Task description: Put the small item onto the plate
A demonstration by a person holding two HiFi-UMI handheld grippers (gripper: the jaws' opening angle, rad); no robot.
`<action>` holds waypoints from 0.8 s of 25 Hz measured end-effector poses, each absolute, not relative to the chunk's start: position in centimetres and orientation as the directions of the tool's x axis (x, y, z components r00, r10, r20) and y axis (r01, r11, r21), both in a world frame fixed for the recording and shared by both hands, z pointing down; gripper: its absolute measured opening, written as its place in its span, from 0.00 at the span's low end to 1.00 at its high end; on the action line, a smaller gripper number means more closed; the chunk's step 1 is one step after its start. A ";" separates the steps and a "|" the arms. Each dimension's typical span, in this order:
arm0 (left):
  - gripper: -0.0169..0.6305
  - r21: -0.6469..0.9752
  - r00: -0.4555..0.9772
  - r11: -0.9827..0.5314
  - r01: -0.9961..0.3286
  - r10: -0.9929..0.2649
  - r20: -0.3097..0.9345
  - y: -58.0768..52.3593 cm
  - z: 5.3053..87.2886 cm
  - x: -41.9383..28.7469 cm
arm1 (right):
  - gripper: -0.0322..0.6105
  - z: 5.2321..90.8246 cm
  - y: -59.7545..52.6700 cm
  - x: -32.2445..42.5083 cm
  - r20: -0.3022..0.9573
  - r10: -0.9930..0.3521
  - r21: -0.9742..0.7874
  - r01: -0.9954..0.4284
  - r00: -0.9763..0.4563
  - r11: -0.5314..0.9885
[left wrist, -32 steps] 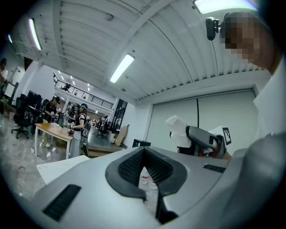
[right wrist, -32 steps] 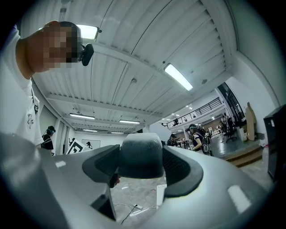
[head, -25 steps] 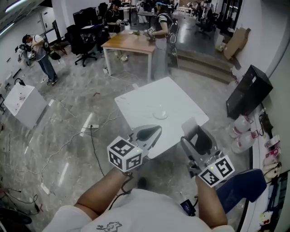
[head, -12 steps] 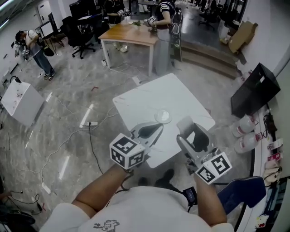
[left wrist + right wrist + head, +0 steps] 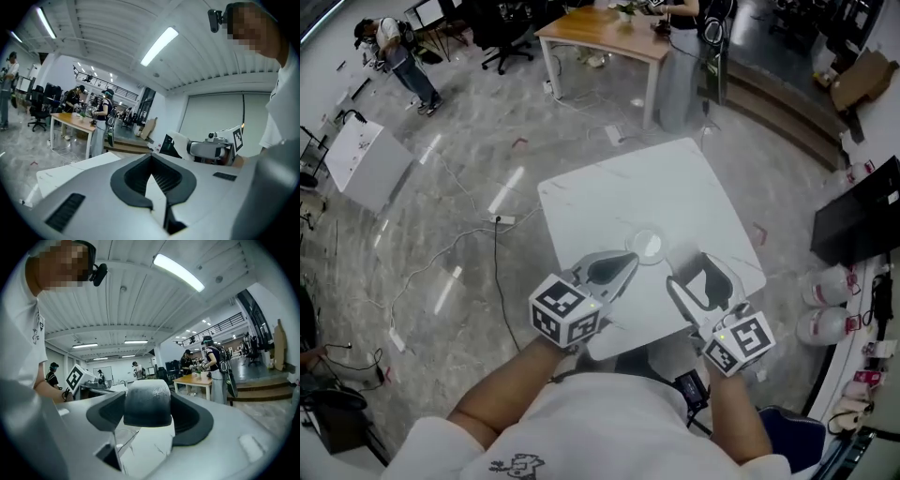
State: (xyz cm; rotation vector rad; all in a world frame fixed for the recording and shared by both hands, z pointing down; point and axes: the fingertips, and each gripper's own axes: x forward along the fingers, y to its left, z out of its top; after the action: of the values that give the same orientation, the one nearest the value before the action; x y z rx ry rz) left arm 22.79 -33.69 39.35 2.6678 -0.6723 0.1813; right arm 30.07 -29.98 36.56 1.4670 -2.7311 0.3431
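A small clear round plate [image 5: 648,246] lies near the middle of the white square table [image 5: 600,202]. My left gripper [image 5: 622,263] hovers over the table's near edge, just left of the plate. Its jaws are shut with nothing between them [image 5: 151,159]. My right gripper [image 5: 701,265] hovers just right of the plate. It is shut on a small dark grey rounded item [image 5: 147,401], which fills the gap between its jaws. In the head view that item is mostly hidden inside the jaws.
A wooden table [image 5: 605,26] with a person beside it stands beyond the white table. A black box [image 5: 861,223] and white jugs [image 5: 827,286] are at the right. Cables [image 5: 483,232] trail on the floor at left, near a white cabinet [image 5: 361,161].
Both grippers have come forward over the table's near edge, and their tips now flank the plate. The right gripper still holds the dark item.
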 end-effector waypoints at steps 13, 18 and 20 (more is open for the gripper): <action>0.04 0.368 0.769 -0.678 -0.636 -0.519 0.374 -43.9 52.1 27.3 | 0.50 53.4 -42.6 34.0 0.422 -0.611 -0.263 -0.735 -0.670 0.625; 0.04 0.404 0.759 -0.646 -0.647 -0.499 0.419 -46.2 57.7 26.2 | 0.50 60.4 -45.8 32.2 0.528 -0.537 -0.286 -0.733 -0.658 0.617; 0.04 0.425 0.758 -0.631 -0.649 -0.489 0.431 -46.8 59.6 25.7 | 0.50 63.4 -46.7 31.5 0.570 -0.510 -0.283 -0.737 -0.644 0.614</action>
State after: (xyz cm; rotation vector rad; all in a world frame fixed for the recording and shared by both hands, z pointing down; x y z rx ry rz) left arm 25.71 -46.79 59.57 2.3834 -0.8511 0.3702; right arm 31.48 -46.69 63.35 0.9886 -2.4031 0.7031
